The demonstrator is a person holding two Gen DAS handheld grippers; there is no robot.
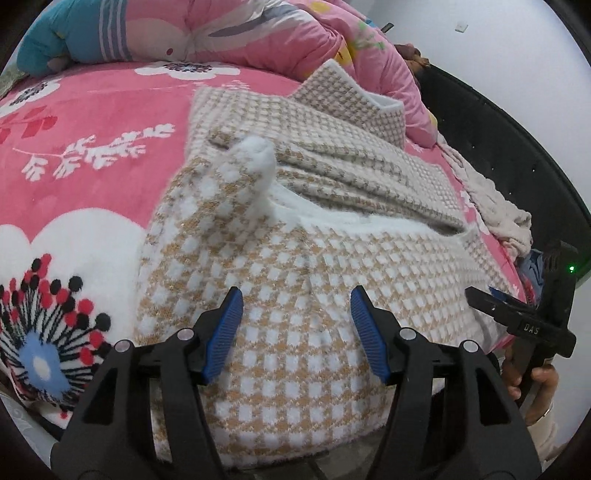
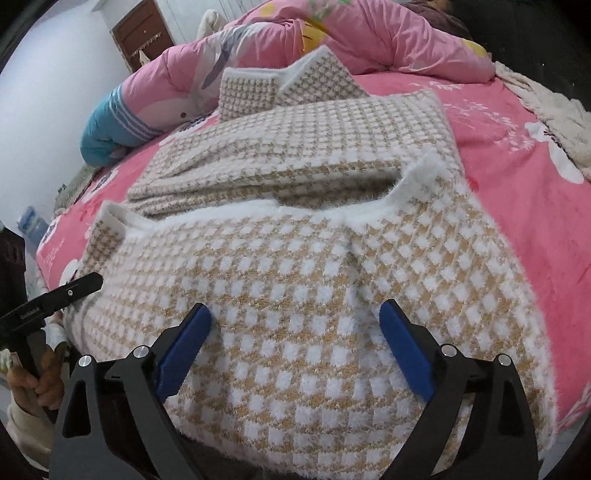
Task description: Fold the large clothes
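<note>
Fuzzy tan-white checked sweater [image 1: 295,295] partly folded on pink bed [image 1: 92,155], near hem cut off; left hand-held gripper [image 1: 296,334] and right hand-held gripper [image 2: 295,347] both spread wide, empty.

There is one checked sweater [image 1: 295,295] on one pink bed cover [image 1: 92,147]. One puffy pink quilt [image 1: 229,33] lies at twelve o'clock. One cream blanket [image 1: 495,210] is at three o'clock. Two grippers: left gripper [image 1: 296,325], right gripper [image 2: 295,343].

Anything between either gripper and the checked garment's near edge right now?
Nothing visible. The left gripper and right gripper are both open, with the checked garment directly between and beyond their fingers on the pink bed cover.
</note>
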